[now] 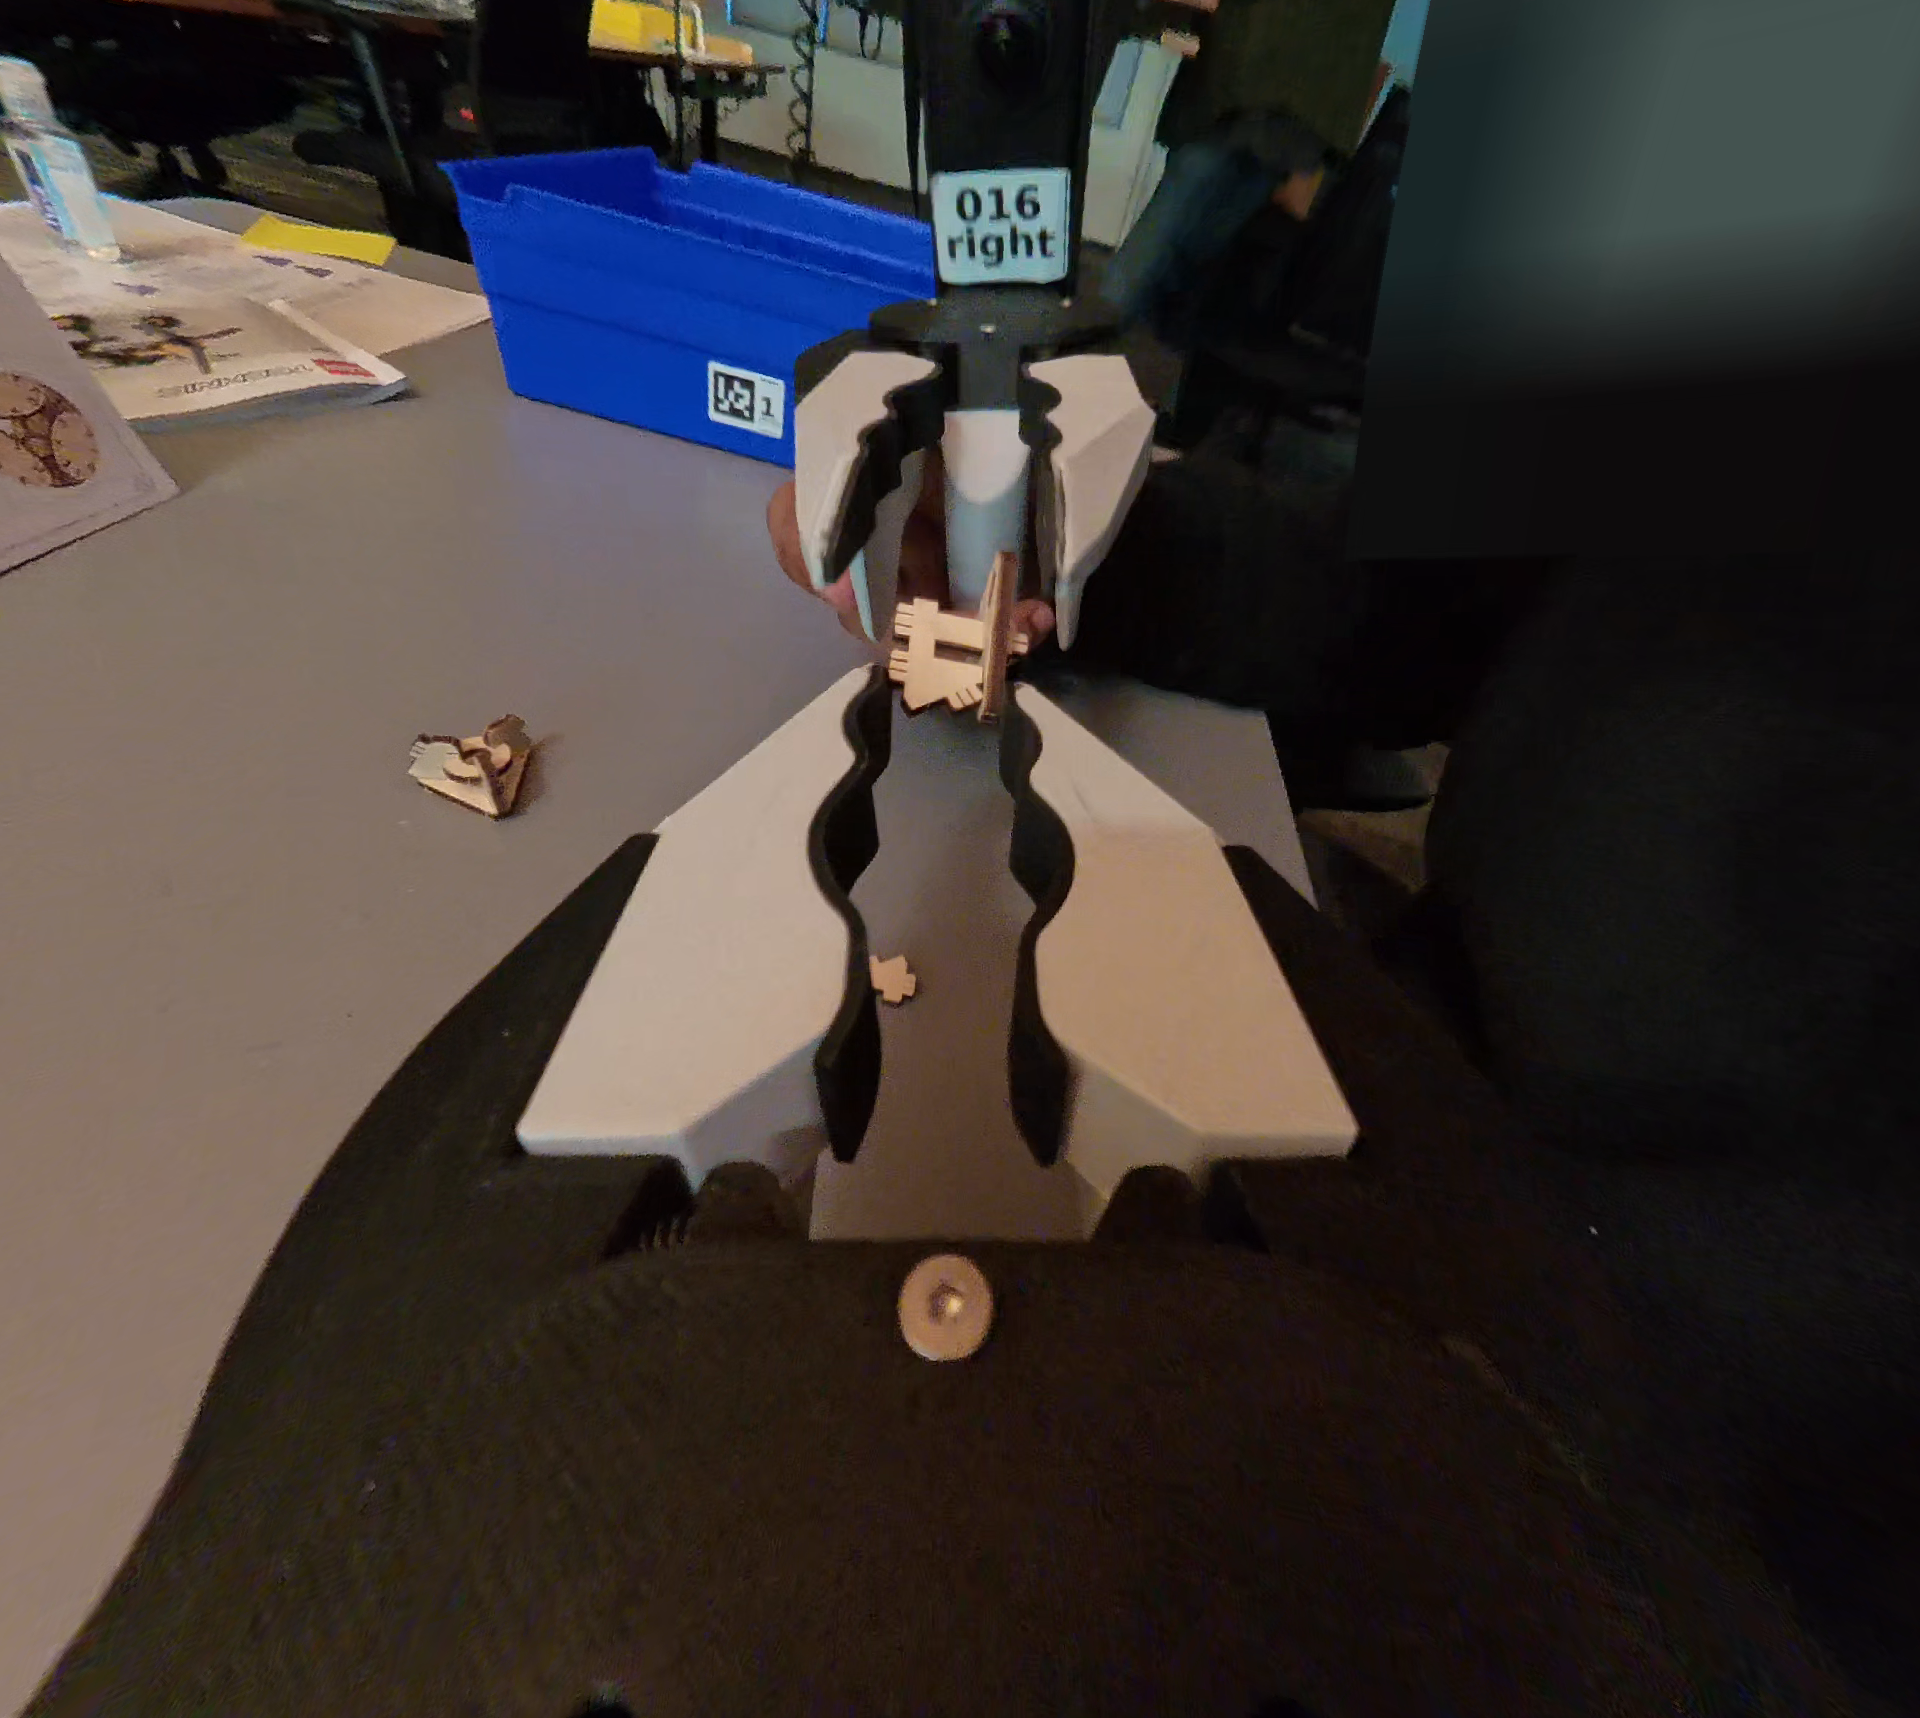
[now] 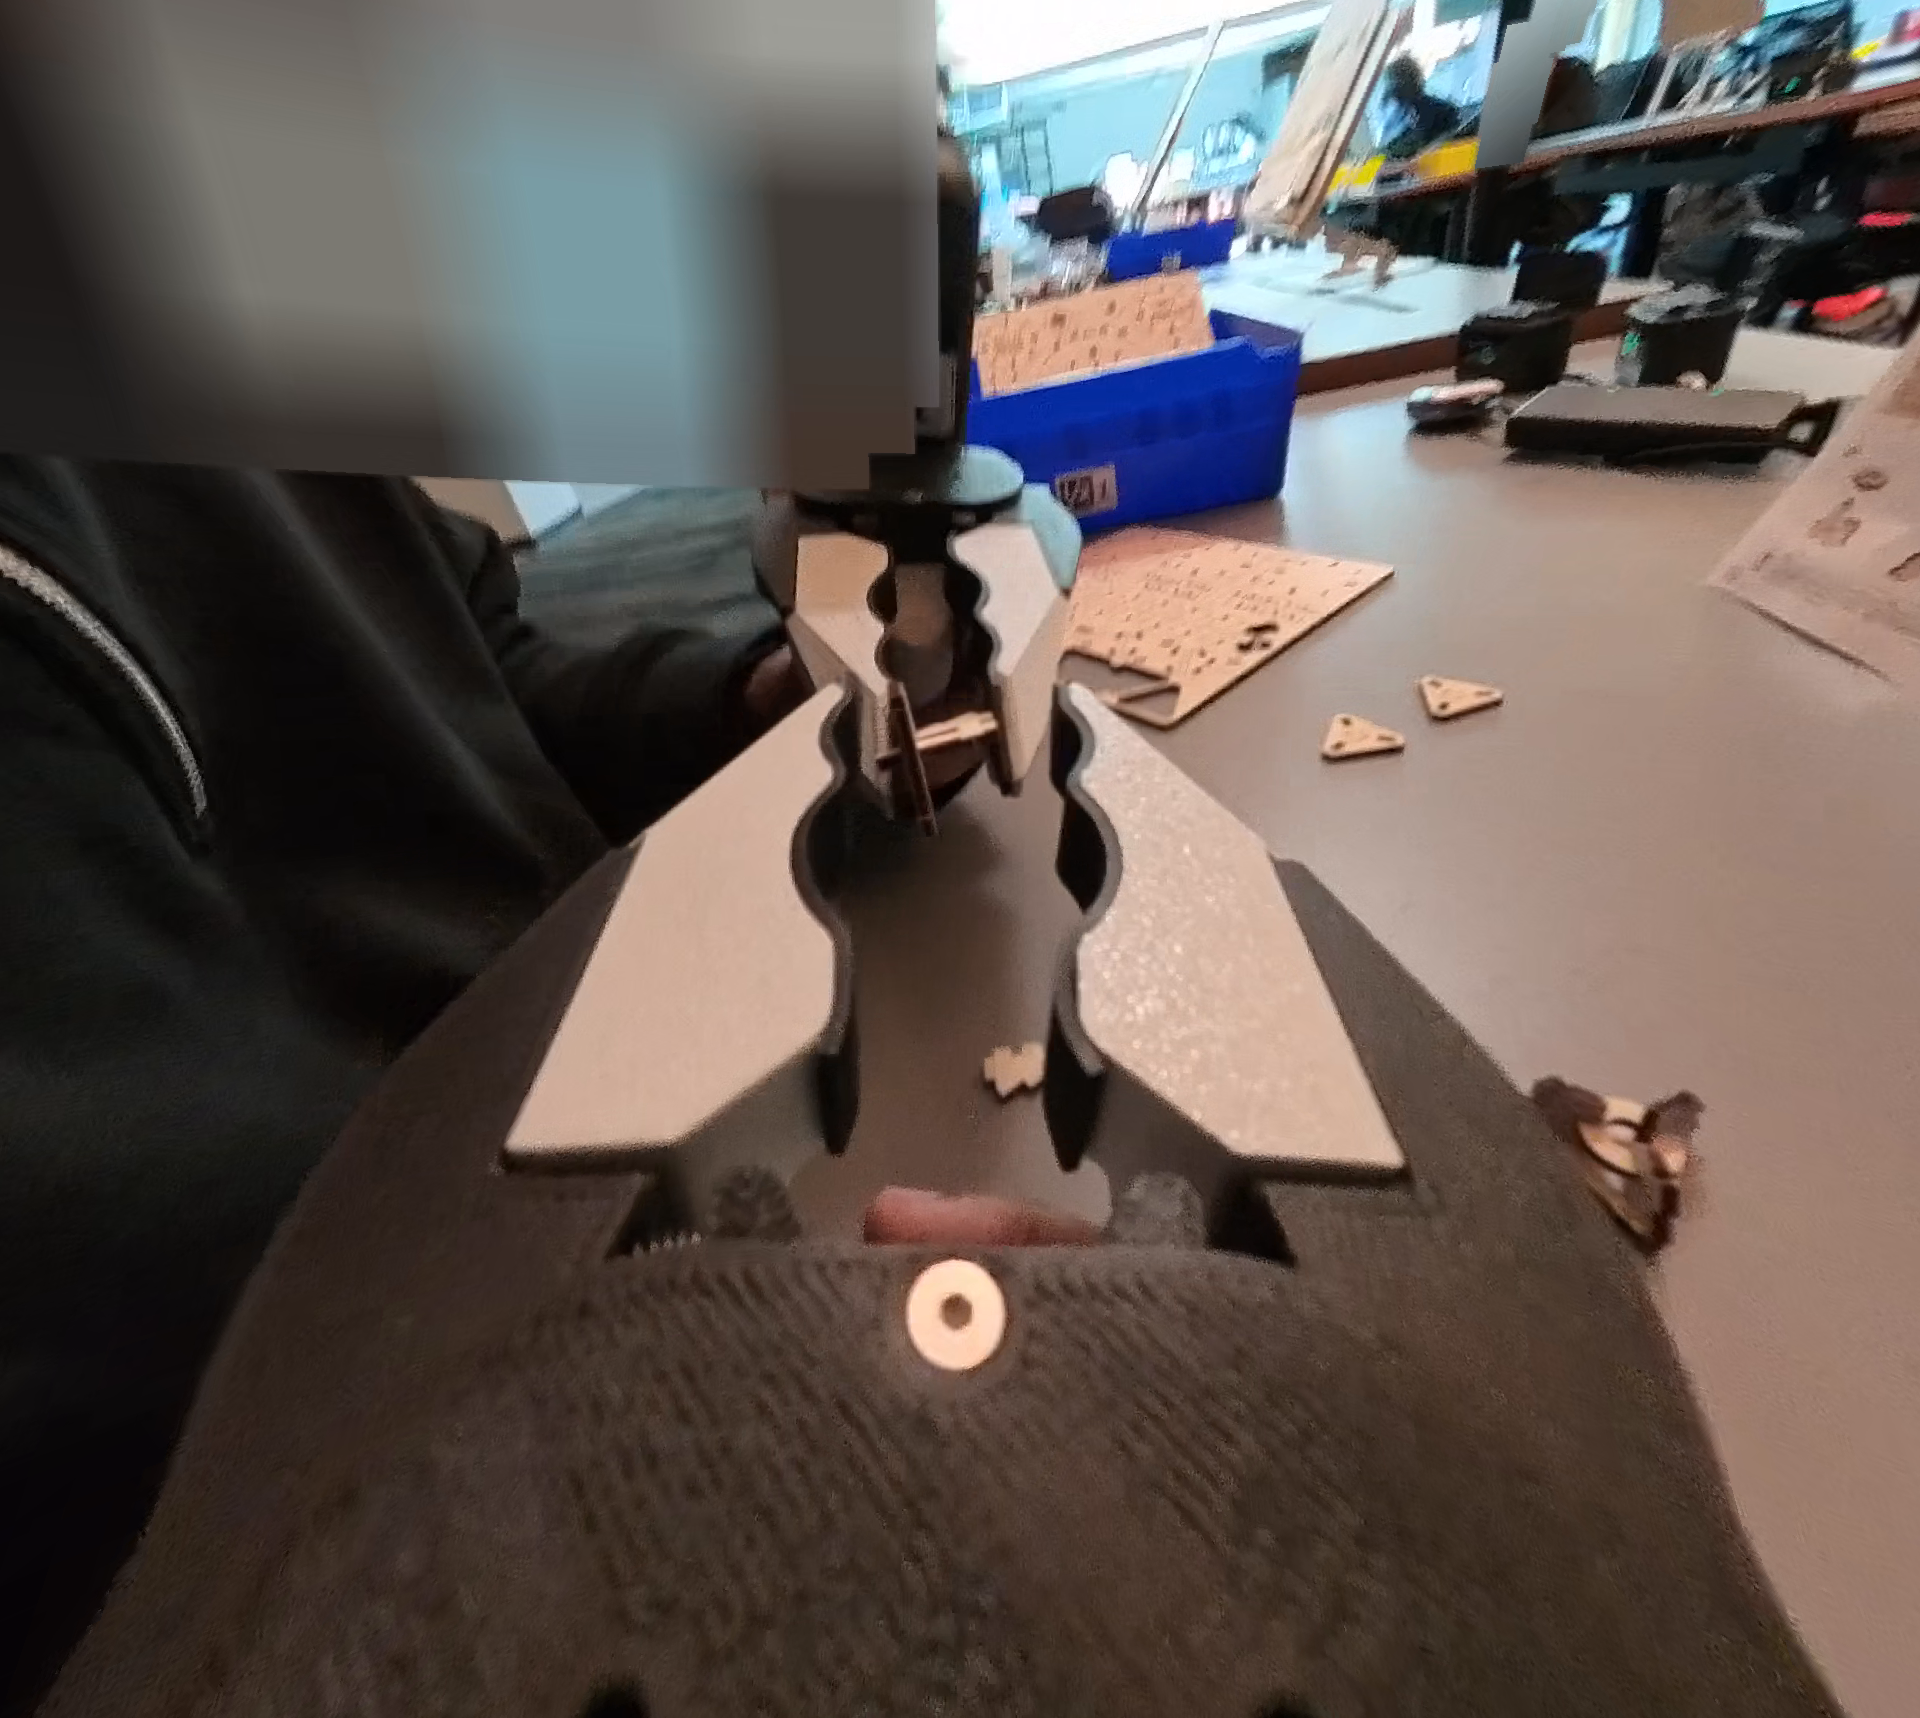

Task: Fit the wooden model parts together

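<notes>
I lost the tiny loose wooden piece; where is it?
In the left wrist view, the tiny wooden piece lies on the grey table, between the left gripper's fingers.

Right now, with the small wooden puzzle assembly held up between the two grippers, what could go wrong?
1. The left gripper pinches the pale wooden slotted assembly only at its fingertips; it could twist loose.
2. The right gripper's fingers stand apart, giving no support.
3. A fall could scatter pieces near the small wooden cross piece on the grey table.
</notes>
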A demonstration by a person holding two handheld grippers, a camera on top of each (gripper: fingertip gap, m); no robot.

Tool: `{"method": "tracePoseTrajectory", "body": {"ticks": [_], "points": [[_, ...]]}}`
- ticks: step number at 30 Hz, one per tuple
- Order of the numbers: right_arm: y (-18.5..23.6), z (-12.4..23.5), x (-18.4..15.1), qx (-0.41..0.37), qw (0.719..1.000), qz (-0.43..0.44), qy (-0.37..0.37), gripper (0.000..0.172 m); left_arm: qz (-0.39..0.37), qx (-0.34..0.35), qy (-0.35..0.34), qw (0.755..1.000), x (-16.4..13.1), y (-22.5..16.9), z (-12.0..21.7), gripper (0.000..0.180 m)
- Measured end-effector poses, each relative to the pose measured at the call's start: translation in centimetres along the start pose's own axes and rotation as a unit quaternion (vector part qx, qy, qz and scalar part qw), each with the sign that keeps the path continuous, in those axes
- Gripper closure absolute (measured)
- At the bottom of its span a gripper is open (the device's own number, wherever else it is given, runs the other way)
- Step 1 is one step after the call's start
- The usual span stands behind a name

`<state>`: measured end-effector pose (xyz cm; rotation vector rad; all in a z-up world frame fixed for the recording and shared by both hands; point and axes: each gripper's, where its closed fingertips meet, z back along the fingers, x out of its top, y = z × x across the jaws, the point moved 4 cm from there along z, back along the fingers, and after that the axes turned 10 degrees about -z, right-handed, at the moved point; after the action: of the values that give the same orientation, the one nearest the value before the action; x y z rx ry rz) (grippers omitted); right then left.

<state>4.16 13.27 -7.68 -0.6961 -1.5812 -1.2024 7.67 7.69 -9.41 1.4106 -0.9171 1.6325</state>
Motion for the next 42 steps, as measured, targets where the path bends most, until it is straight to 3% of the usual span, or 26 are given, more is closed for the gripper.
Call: {"method": "tracePoseTrajectory", "body": {"ticks": [3,11,26,42], "points": [[0.1,-0.4,-1.4,-0.007,0.998,0.024,0.051,0.139,-0.015,0.0,0.009,1.0,-0.1,-0.3,-0.3,0.164],[0.6,0.1,-1.4,0.012,0.997,0.04,0.058,0.149,-0.07,0.024,0.031,0.997,-0.3,-0.7,-0.5,0.164],[1.9,0.3,-1.0,0.026,0.994,0.098,0.045,0.149,-0.139,0.037,0.011,0.99,0.7,-1.9,-0.2,0.165],[1.8,0.9,-1.4,-0.001,0.988,0.143,0.065,0.145,-0.092,0.002,0.003,0.996,0.4,-1.9,-0.2,0.164]]}}
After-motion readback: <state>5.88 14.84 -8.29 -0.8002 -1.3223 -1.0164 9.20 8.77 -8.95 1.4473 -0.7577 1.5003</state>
